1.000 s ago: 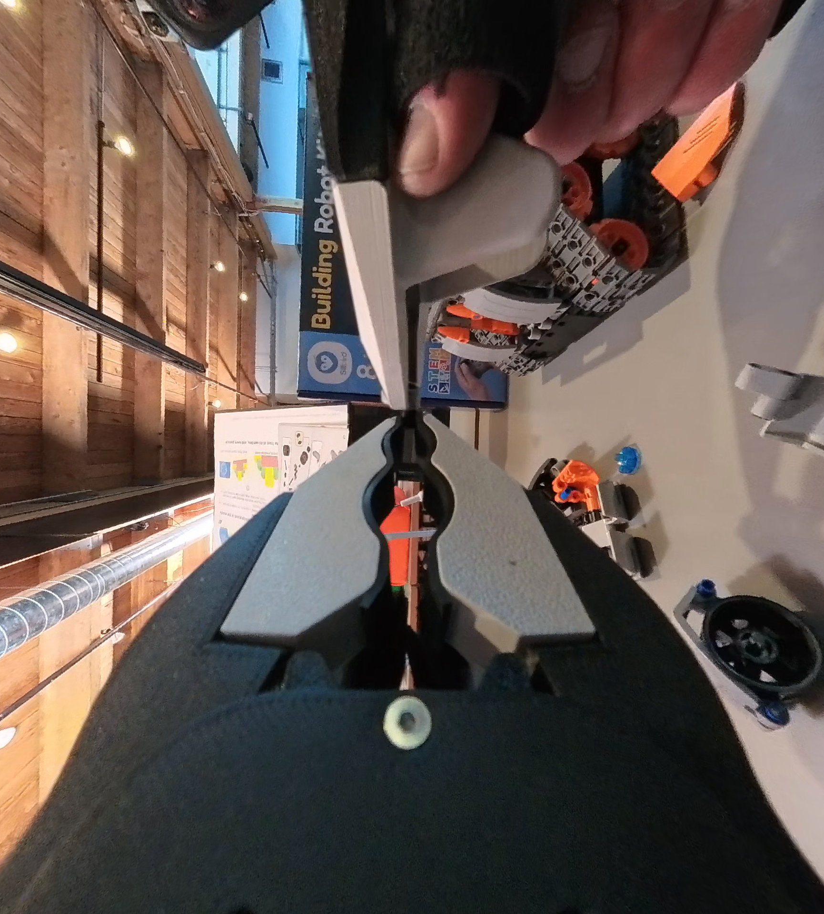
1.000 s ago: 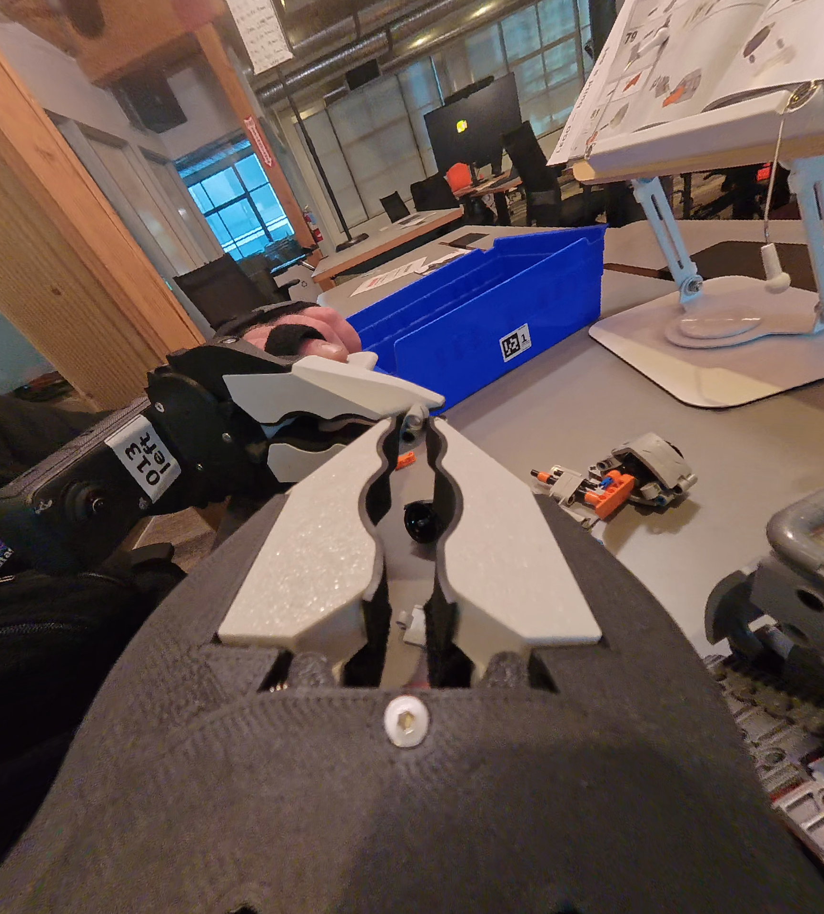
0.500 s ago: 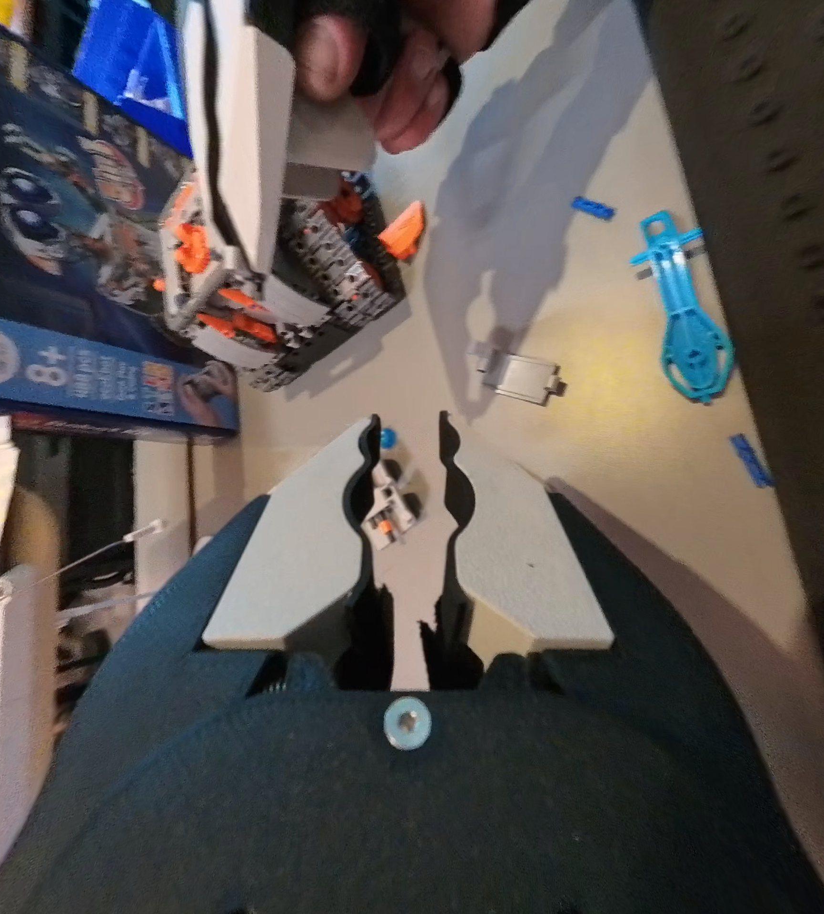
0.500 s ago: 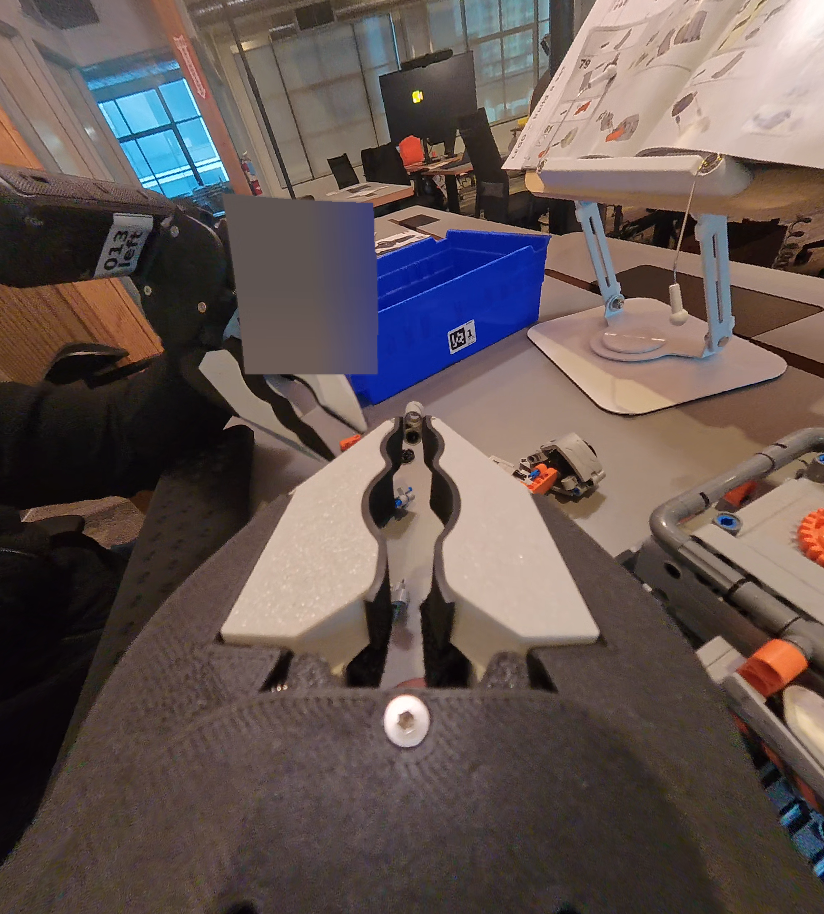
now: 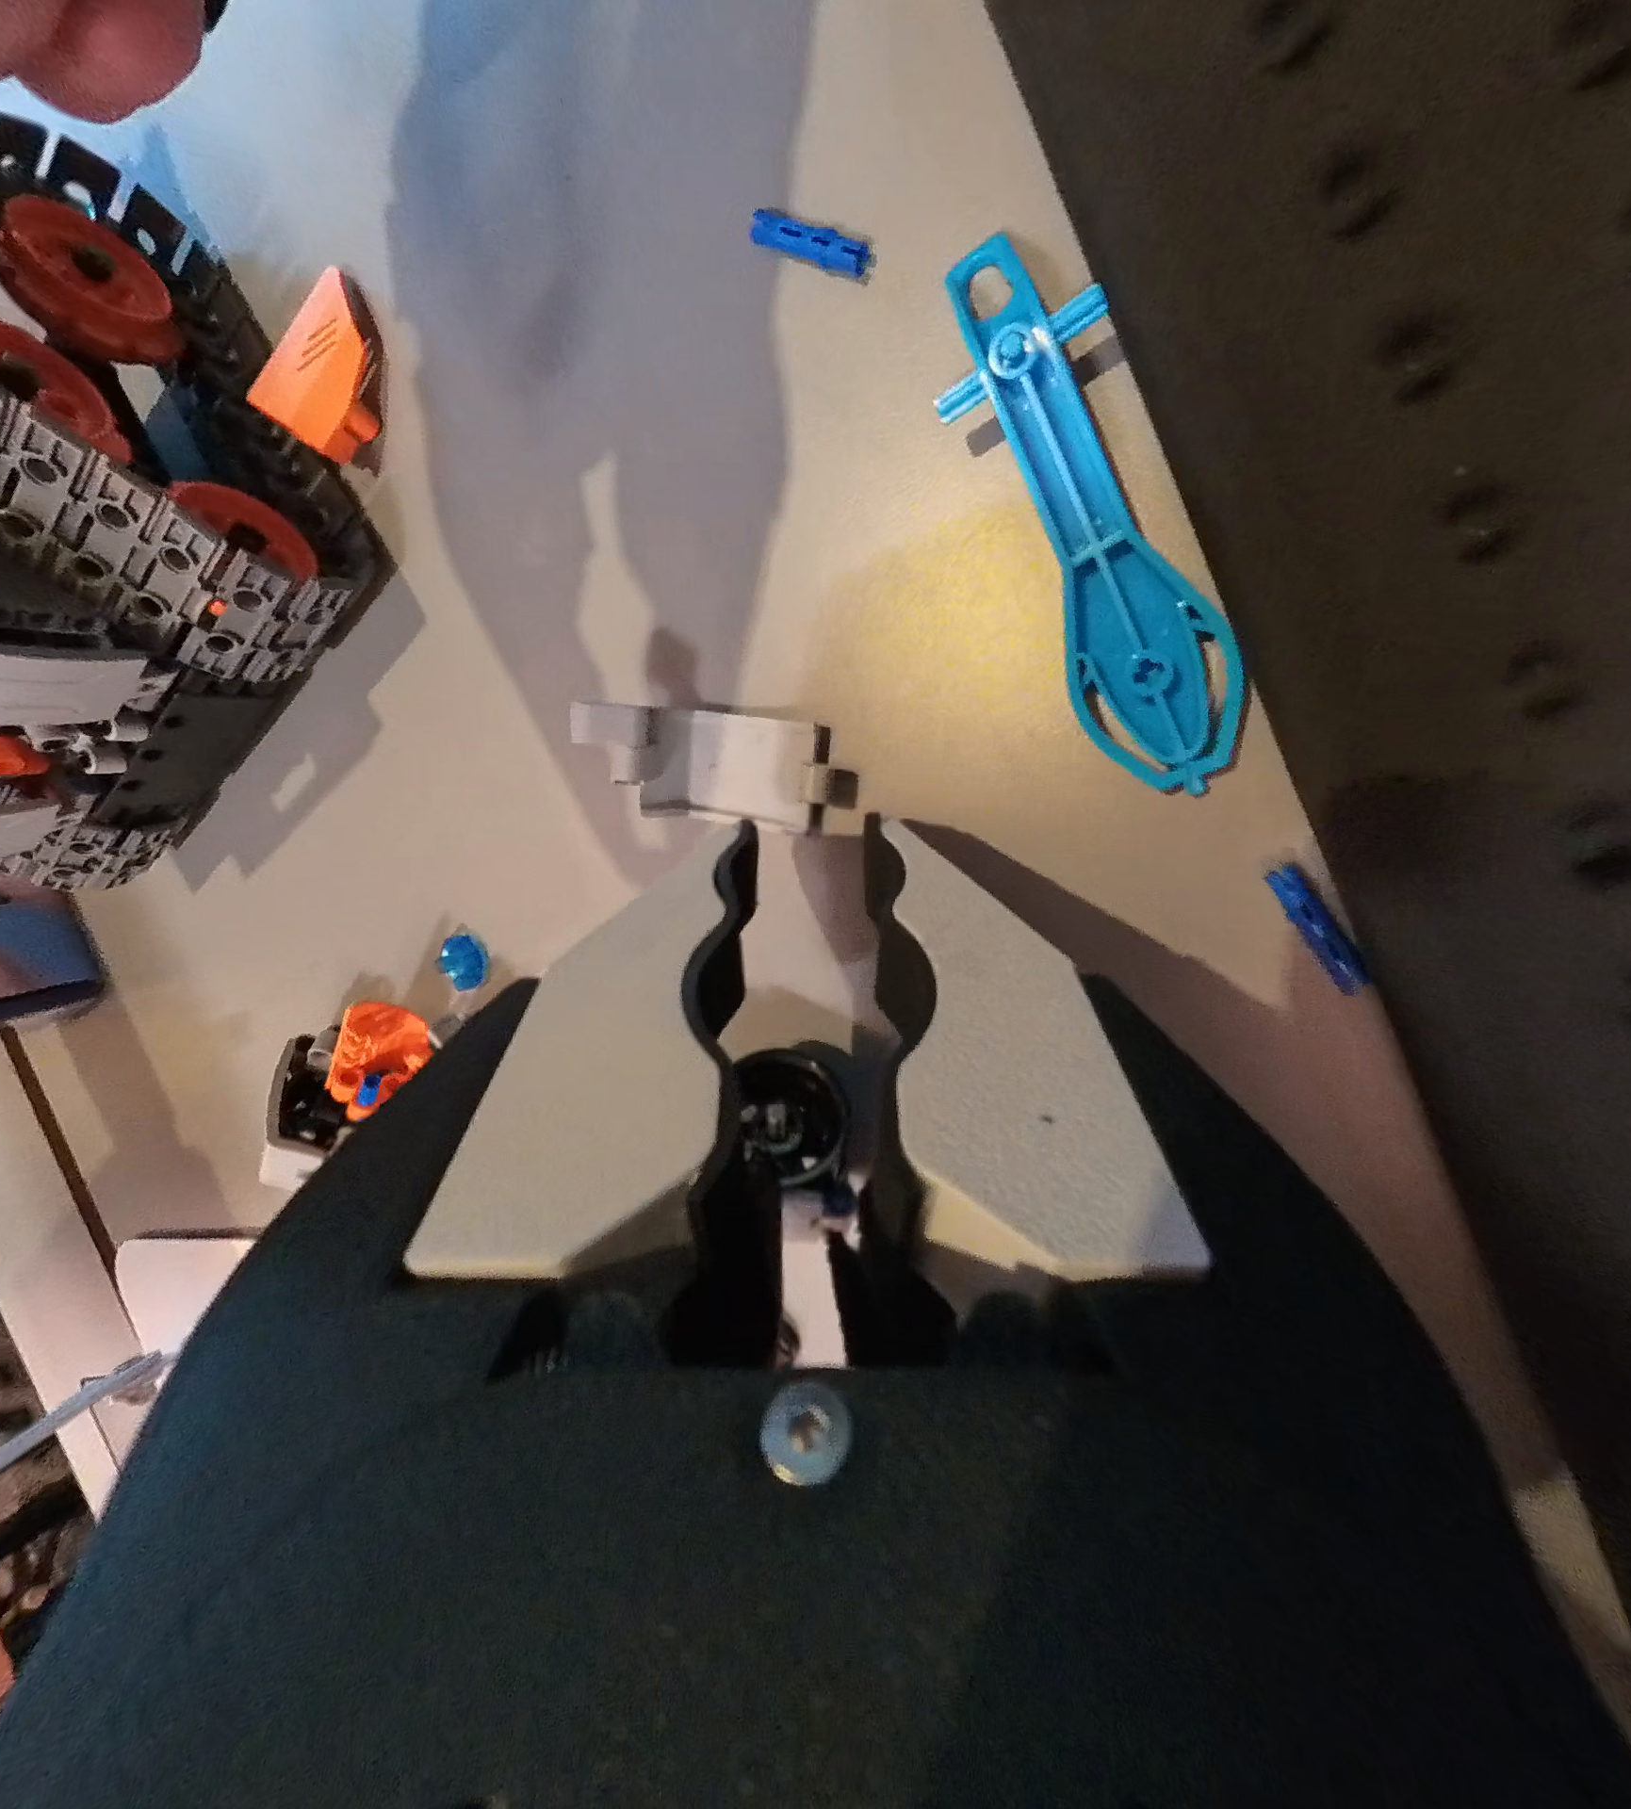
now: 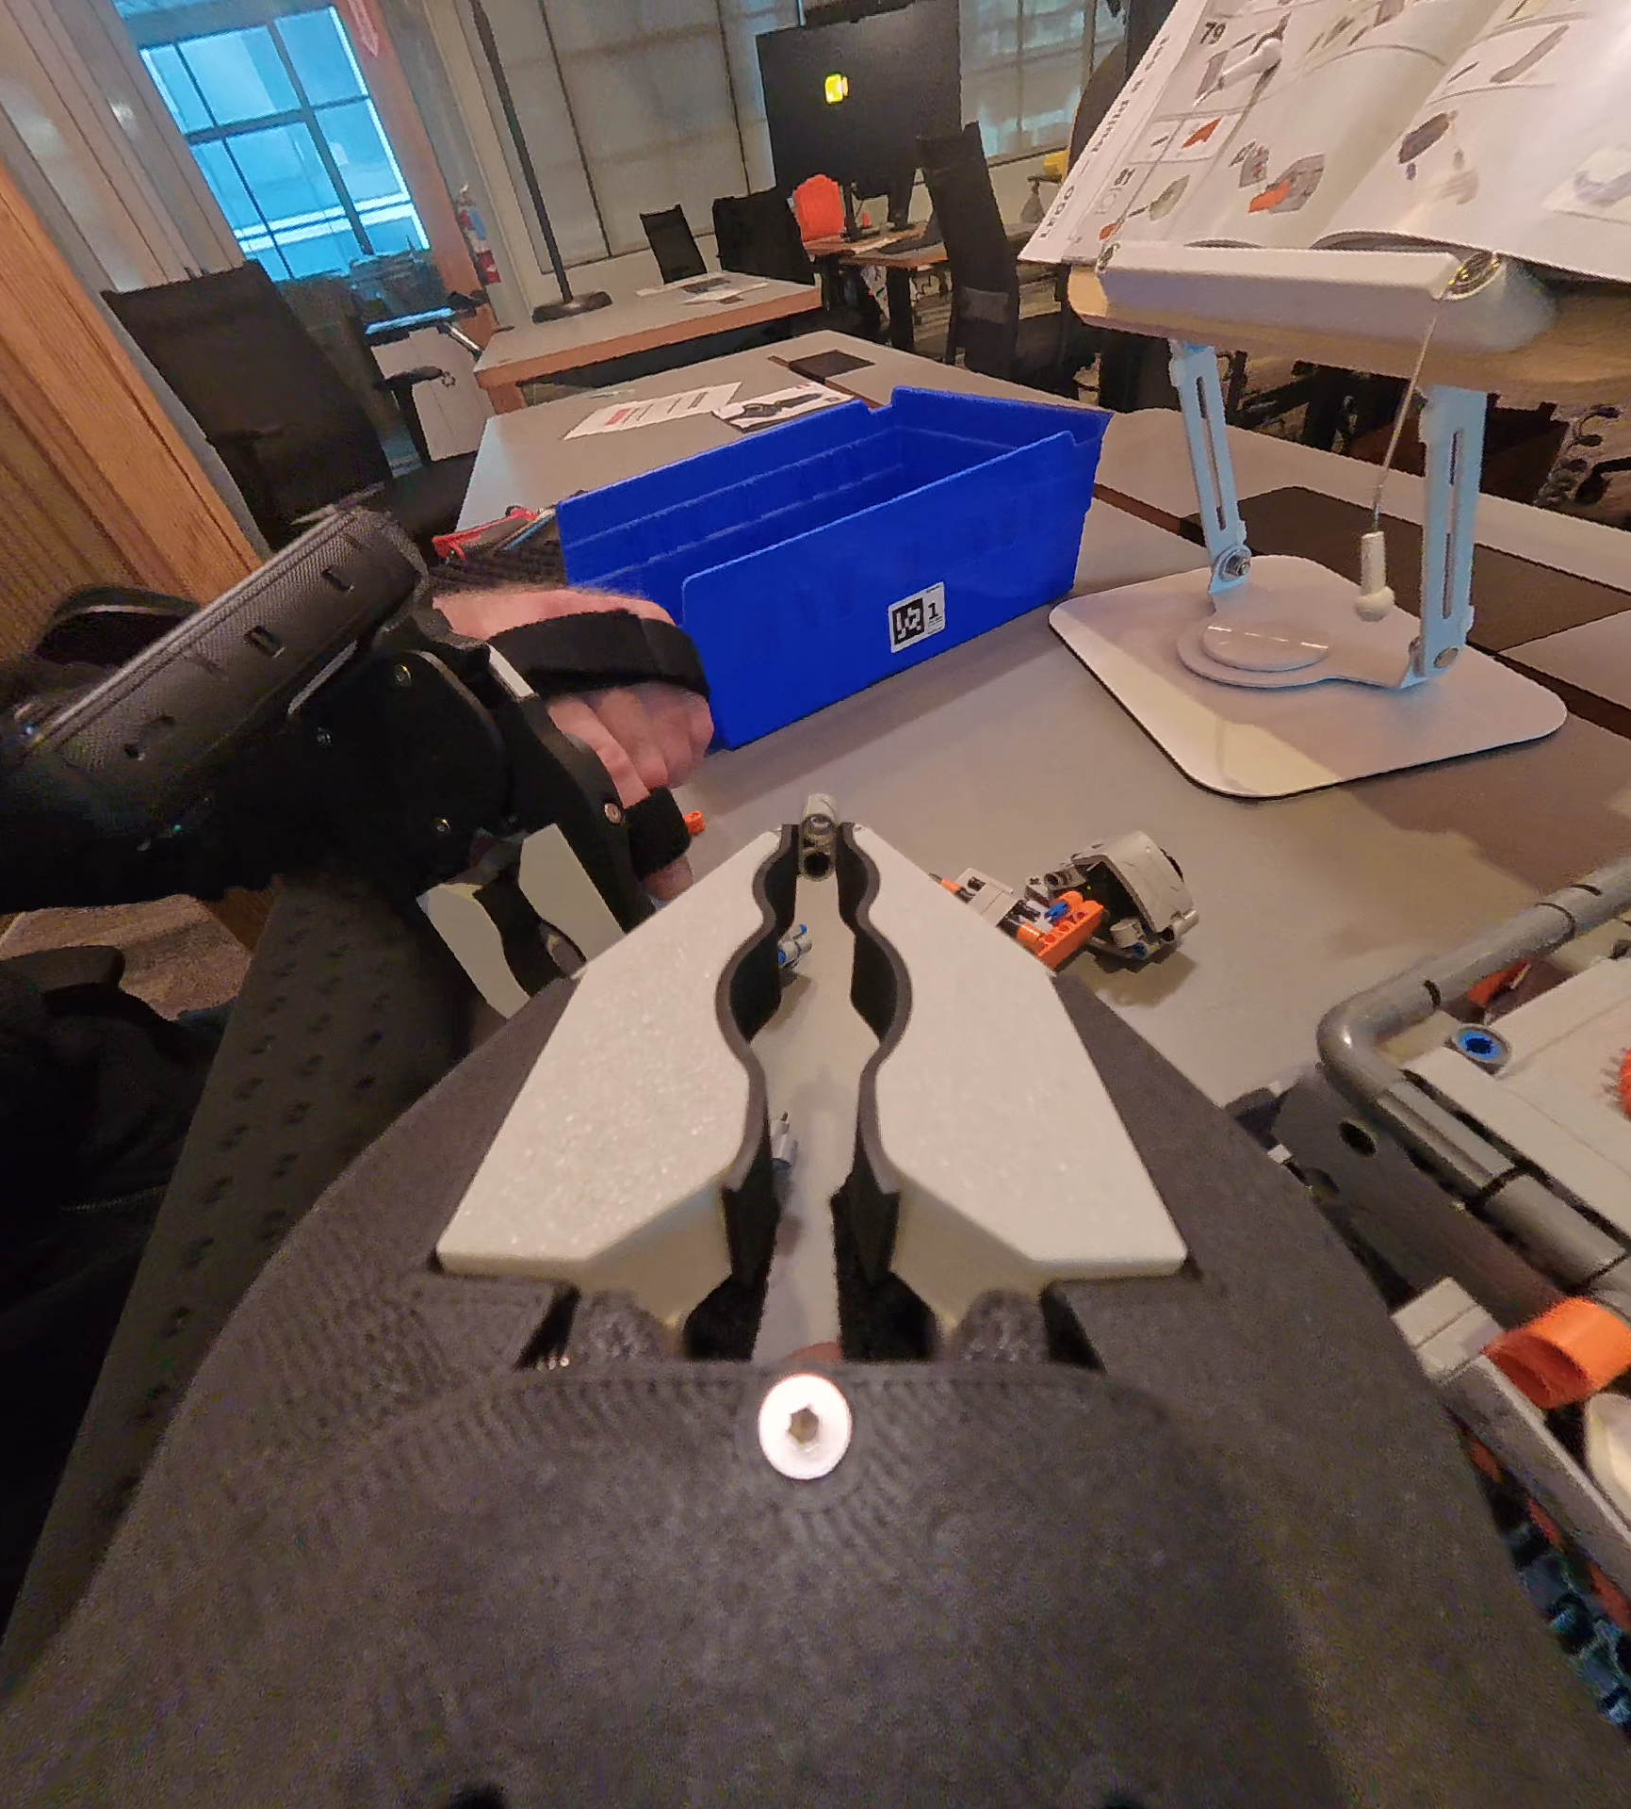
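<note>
Down over the bench (image 5: pixel 517 861), the left gripper (image 5: pixel 809 832) has its jaws parted and nothing clamped between them. Through the gap, nearer the gripper body, a black wheel (image 5: pixel 785 1111) shows on the bench below. Just past the fingertips lies a flat grey piece (image 5: pixel 723 759). Off to one side of the gripper sit a small grey and orange assembly (image 5: pixel 346 1082) and a blue stud (image 5: pixel 462 956); farther out stands a tracked model (image 5: pixel 106 509) with orange wheels. On the other side a light blue tool (image 5: pixel 1100 529) lies near two small blue pins (image 5: pixel 811 243), the second (image 5: pixel 1312 925) right at the bench edge.

The right gripper (image 6: pixel 819 832) pinches a small grey connector (image 6: pixel 818 817) at its very tips, the jaws drawn in on it. Beyond it, on the bench (image 6: pixel 987 744), lies the same small assembly (image 6: pixel 1095 896). To its left, the other gripper (image 6: pixel 537 910) shows, gripped by a gloved hand (image 6: pixel 625 705) and pointing downward at the bench edge. Behind the hand stands a blue bin (image 6: pixel 831 548). To the right a white stand (image 6: pixel 1310 675) carries an open booklet (image 6: pixel 1398 127). The model's grey frame and orange gear (image 6: pixel 1575 1096) lie close on the right.
</note>
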`<state>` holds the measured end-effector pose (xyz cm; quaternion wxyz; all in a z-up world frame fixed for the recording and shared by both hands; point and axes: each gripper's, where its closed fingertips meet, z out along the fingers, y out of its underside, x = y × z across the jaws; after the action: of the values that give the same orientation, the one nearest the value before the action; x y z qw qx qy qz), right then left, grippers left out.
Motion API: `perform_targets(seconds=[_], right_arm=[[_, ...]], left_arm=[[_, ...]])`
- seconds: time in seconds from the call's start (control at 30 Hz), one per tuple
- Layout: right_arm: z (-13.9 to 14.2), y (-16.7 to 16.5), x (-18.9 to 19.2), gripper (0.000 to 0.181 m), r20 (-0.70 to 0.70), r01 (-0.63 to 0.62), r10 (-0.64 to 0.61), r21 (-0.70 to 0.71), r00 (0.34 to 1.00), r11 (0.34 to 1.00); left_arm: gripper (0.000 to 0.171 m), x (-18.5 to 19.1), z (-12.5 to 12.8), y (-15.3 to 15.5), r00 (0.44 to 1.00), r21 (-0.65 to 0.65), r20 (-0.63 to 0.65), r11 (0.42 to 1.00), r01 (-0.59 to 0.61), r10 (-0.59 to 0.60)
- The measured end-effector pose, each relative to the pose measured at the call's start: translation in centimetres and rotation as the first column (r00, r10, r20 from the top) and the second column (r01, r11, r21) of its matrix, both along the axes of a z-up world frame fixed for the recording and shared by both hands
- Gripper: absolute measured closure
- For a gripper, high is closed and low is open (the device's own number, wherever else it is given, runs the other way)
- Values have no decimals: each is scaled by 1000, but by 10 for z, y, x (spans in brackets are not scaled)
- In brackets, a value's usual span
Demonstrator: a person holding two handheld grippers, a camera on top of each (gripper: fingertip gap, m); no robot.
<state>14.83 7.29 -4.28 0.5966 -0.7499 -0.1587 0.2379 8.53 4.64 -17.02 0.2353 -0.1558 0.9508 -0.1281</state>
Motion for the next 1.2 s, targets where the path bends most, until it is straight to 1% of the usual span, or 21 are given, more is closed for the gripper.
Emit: perform_targets(seconds=[0.13, 0.23, 0.37, 0.43, 0.53, 0.6, 0.7, 0.77, 0.93, 1.07, 1.2], right_arm=[[-3, 0, -2, 176, 19, -4, 4, -7, 1000, 1000], [-4, 0, -2, 176, 26, -7, 7, -8, 1000, 1000], [-4, 0, -4, 176, 36, -15, 15, -7, 999, 1000], [-3, -2, -5, 176, 52, -25, 25, -1, 998, 1000], [1, -7, -11, 176, 87, -67, 65, 21, 994, 998], [0, -11, -18, 177, 140, -105, 100, 33, 985, 994], [-9, -14, -28, 177, 234, -142, 133, 18, 963, 990], [-18, -14, -33, 177, 298, -155, 147, 2, 943, 988], [-31, -11, -35, 177, 407, -141, 136, -19, 903, 990], [-29, -11, -32, 176, 438, -121, 109, -1, 892, 993], [-28, -10, -29, 176, 467, -101, 81, 17, 880, 995]], left_arm=[[156, 4, -6, -4, 1000, -1, 1, 1000, -3, 3], [166, 5, -7, -7, 1000, 2, 7, 1000, 10, -10], [166, 11, -6, -6, 999, -2, 35, 1000, -14, 14], [166, 18, 3, -1, 995, -25, 80, 998, -54, 56], [167, 28, 26, 4, 980, -132, 137, 984, -124, 141], [167, 30, 40, 9, 969, -185, 165, 970, -155, 186], [167, 35, 60, 15, 945, -248, 220, 951, -187, 243], [167, 38, 69, 19, 927, -266, 258, 942, -203, 272], [167, 39, 79, 19, 910, -262, 305, 943, -204, 282], [167, 41, 84, 21, 893, -246, 339, 944, -218, 295], [167, 40, 86, 20, 892, -247, 344, 945, -216, 294]])
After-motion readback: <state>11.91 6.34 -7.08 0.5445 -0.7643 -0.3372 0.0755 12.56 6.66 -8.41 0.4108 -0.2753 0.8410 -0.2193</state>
